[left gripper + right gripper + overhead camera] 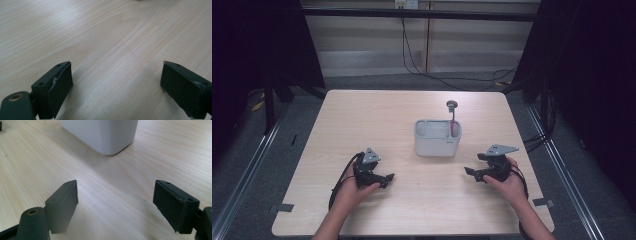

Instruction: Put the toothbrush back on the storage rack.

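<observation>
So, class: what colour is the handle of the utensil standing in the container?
Pink. The utensil leans in the white container's right compartment, seen best in the high view.

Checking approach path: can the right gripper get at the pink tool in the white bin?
Probably yes. The right gripper is open, with bare table between it and the bin; the pink tool sticks up above the rim.

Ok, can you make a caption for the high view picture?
Two hands rest open grippers, left and right, on a wooden table before a white holder with a pink utensil.
</observation>
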Motion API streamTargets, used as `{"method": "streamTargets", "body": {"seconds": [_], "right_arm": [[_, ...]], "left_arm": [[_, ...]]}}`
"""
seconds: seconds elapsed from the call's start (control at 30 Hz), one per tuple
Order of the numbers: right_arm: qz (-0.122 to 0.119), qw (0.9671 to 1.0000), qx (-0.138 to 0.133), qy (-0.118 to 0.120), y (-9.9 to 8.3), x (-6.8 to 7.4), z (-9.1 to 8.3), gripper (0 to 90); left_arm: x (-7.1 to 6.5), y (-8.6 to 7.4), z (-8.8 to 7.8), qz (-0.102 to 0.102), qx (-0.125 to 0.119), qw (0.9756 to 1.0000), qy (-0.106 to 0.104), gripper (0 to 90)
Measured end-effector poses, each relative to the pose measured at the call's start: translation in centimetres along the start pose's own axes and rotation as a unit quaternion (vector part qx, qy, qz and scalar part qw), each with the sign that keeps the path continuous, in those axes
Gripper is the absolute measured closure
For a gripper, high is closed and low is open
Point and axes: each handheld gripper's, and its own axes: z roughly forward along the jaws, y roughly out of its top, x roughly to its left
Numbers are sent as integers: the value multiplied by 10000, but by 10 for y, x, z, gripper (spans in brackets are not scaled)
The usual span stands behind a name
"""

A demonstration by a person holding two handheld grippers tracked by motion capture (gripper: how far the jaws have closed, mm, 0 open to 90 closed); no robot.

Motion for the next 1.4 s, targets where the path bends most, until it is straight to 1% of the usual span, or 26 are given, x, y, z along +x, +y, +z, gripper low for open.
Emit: {"method": "streamTargets", "body": {"seconds": [0.1, 0.27, 0.33, 0.63, 0.67, 0.9, 1.03, 1.4], "right_arm": [[-17, 10000, -13, 17, -1, 0, 1, 201], [-114, 9998, 162, 7, -4, 1, 4, 201], [-171, 9997, 180, 2, -5, 1, 5, 200], [-203, 9995, 254, 12, -6, 2, 6, 202], [-246, 9992, 329, -10, -6, 4, 6, 197], [-224, 9992, 345, -7, -6, 3, 6, 187], [-203, 9991, 362, -74, -6, 4, 7, 169], [-195, 9991, 372, -64, -6, 3, 7, 163]], "left_arm": [[0, 0, 0, -1, 0, 10000, 0, 102], [0, 0, 0, 1, 0, 10000, 3, 102], [0, 0, 0, 2, 1, 10000, 3, 103], [0, 0, 0, 0, 1, 10000, 2, 103], [0, 0, 0, 0, 1, 10000, 2, 103], [0, 0, 0, 0, -1, 10000, 2, 103], [0, 0, 0, -1, 1, 10000, 4, 103], [0, 0, 0, -17, 4, 10000, 6, 103]]}}
